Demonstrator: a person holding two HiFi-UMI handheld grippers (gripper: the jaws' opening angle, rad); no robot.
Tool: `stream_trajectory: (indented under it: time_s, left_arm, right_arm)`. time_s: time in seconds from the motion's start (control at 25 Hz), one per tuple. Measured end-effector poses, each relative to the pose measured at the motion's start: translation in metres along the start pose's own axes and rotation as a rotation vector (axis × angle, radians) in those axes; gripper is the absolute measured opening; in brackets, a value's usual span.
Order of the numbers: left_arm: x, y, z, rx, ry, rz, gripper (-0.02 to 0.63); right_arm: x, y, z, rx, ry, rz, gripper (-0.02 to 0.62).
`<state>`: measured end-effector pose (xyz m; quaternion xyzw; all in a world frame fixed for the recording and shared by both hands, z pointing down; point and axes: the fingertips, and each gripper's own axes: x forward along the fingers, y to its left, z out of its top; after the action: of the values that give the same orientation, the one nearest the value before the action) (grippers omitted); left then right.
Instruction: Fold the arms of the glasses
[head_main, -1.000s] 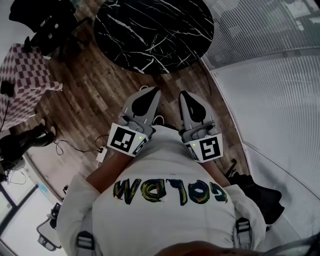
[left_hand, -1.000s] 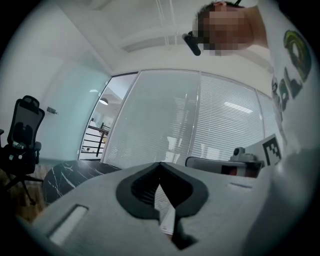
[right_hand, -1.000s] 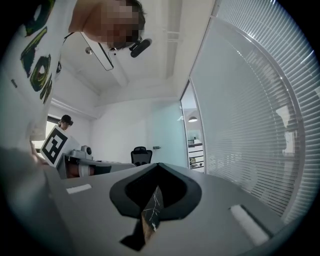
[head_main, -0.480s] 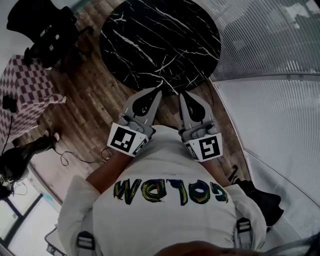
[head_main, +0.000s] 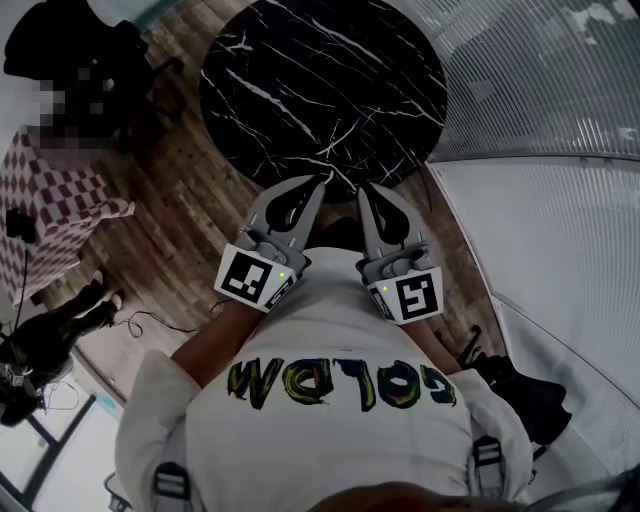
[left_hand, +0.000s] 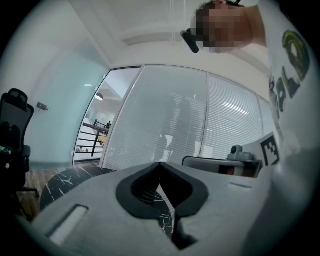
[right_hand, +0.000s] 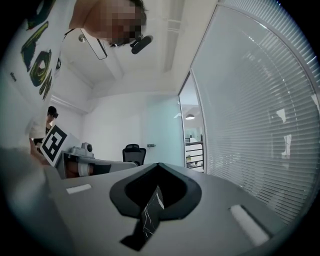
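Observation:
No glasses show in any view. My left gripper (head_main: 322, 180) and my right gripper (head_main: 363, 187) are held side by side close in front of the person's white shirt, pointing level toward a round black marble table (head_main: 320, 80). Their tips reach just over the table's near edge. Both are shut with nothing between the jaws. In the left gripper view the left gripper (left_hand: 160, 163) has its tips meeting, with marble visible through the gap behind them. The right gripper (right_hand: 159, 164) looks the same in its own view.
A glass wall with blinds (head_main: 540, 230) curves along the right. A red-and-white checkered seat (head_main: 50, 200) and a black office chair (head_main: 90, 50) stand at the left on the wooden floor (head_main: 190, 190). Another person in black (head_main: 40, 340) stands at lower left near a cable.
The black table has come nearer, and its edge now lies under the gripper tips. Both grippers stay shut and side by side before the chest.

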<state>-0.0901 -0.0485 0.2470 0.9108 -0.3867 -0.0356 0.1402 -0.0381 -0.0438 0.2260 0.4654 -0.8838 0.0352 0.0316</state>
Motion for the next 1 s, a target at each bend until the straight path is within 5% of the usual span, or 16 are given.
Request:
stream_trajectory:
  time_s: [0.48, 1.0]
  left_arm:
    - [0.034, 0.006, -0.023, -0.012, 0.091, 0.039, 0.002]
    - [0.080, 0.048, -0.111, -0.020, 0.309, 0.050, 0.028]
  right_arm:
    - [0.007, -0.031, -0.016, 0.047, 0.049, 0.048, 0.003]
    - [0.031, -0.098, -0.094, 0.050, 0.191, 0.040, 0.003]
